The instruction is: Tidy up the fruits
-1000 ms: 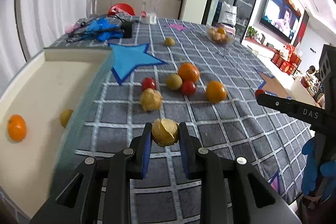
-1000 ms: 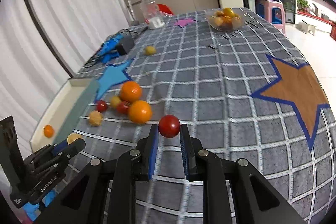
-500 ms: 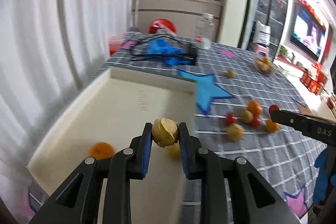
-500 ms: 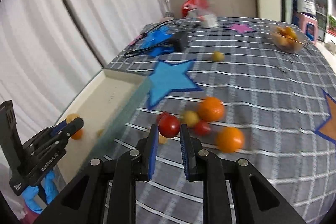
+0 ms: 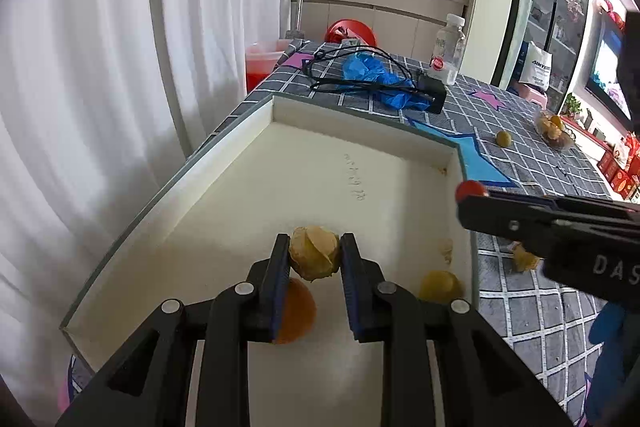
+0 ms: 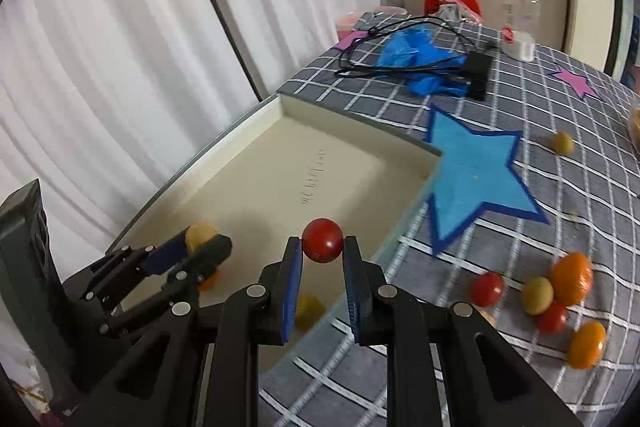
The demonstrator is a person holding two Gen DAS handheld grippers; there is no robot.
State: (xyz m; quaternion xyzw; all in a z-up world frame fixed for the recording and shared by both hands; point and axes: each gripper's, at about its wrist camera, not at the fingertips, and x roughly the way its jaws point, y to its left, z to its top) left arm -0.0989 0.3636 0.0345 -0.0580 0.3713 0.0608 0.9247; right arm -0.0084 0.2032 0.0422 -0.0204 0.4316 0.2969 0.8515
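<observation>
left tongs (image 5: pixel 314 255) clamped on a husked yellow berry (image 5: pixel 314 254), held over the cream tray (image 5: pixel 256 131) at the tabletop's left edge. under them in the tray: an orange (image 5: pixel 298 311) partly hidden by the left blue pad, plus a yellow fruit (image 5: pixel 440 285) against the tray's right wall. right tongs (image 6: pixel 322 250) pinched shut on a red cherry tomato (image 6: pixel 322 241), hovering over the tray's right rim; same tomato shows at the tip of the dark tongs coming in from the right in the left wrist view. further right on the grey checked tabletop (image 6: pixel 520 107): blue star patch (image 6: pixel 476 171) just beside the tray, then a loose cluster w/ red tomato (image 6: pixel 486 289), yellow-green fruit (image 6: pixel 537 295), two oranges (image 6: pixel 572 279) and another small tomato (image 6: pixel 552 319), touching or nearly so. lone yellow fruit (image 6: pixel 563 143) well apart, farther back. blue gloves & black cable (image 6: pixel 420 63) at the far end, clear bottle (image 6: pixel 518 15) behind.
</observation>
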